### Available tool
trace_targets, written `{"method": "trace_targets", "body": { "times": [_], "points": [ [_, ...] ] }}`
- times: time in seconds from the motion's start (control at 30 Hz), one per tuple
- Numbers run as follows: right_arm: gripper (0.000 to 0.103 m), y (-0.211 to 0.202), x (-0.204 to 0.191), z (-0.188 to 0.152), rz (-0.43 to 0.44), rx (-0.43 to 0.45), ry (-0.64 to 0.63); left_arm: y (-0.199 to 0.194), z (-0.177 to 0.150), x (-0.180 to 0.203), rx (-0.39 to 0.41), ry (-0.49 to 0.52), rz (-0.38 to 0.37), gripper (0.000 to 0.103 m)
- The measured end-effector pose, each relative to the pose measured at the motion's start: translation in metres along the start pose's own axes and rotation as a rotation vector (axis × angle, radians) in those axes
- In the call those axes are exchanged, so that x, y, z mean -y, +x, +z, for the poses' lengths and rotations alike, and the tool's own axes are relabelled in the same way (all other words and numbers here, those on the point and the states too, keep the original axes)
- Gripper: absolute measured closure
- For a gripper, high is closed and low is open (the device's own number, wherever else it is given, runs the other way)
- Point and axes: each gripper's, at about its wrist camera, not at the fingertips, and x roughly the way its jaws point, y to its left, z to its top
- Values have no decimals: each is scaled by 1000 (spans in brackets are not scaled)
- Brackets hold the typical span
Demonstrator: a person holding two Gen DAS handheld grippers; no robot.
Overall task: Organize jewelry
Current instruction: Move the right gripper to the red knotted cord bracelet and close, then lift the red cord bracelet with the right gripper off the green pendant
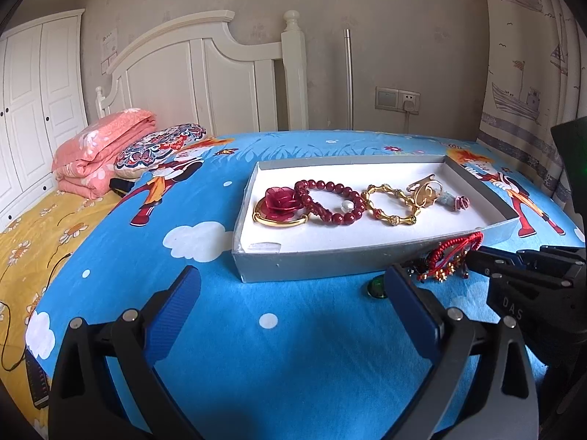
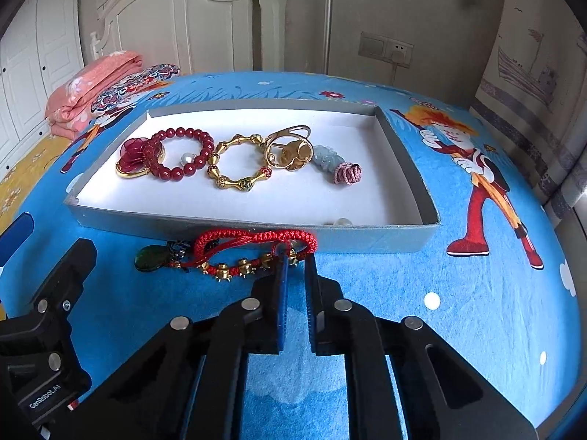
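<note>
A grey box lid (image 1: 304, 264) (image 2: 205, 225) with a white floor lies on the blue bedsheet. In it lie a red rose brooch (image 1: 280, 200) (image 2: 134, 152), a dark red bead bracelet (image 1: 332, 198) (image 2: 183, 154), a gold bamboo bracelet (image 1: 390, 203) (image 2: 238, 161), a gold ring piece (image 2: 290, 146), a jade pendant (image 2: 326, 159) and a pearl (image 2: 343, 222). A red braided cord bracelet with gold beads (image 2: 256, 245) (image 1: 453, 255) lies just in front of the box. My right gripper (image 2: 295, 256) (image 1: 471, 256) is shut on it. A green stone pendant (image 2: 150, 256) (image 1: 376, 288) lies to its left. My left gripper (image 1: 290, 282) is open and empty.
A folded pink quilt (image 1: 99, 150) and a patterned pillow (image 1: 161, 146) lie at the far left by the white headboard (image 1: 205, 73). A black remote (image 1: 36, 377) and a cable lie on the yellow sheet at left. A curtain (image 1: 524, 55) hangs at right.
</note>
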Motion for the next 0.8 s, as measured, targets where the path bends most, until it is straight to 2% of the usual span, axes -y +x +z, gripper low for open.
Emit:
{"method": "trace_targets", "body": {
  "times": [0.07,0.4,0.5,0.6,0.63,0.67,0.73,0.8],
  "points": [
    [101,-4,0,-2,-4,26,-3,0,-2,-2,-8,-9,-3,6],
    [101,-23,21,-22,48,104,49,1,-11,-11,-28,-56,8,6],
    [101,-22,25,-24,98,77,37,0,-13,-4,-29,-40,10,6],
    [97,-22,29,-19,147,72,76,-2,-13,3,-23,-27,22,6],
    [87,-21,29,-16,168,63,88,-3,-13,6,-20,-22,25,6],
    [68,-21,28,-14,181,63,93,-4,-12,8,-17,-14,29,6],
    [50,-23,25,-11,194,80,97,-7,-12,13,-7,1,35,6],
    [50,-23,19,-8,198,82,91,-10,-12,14,4,8,42,6]
  ]
}}
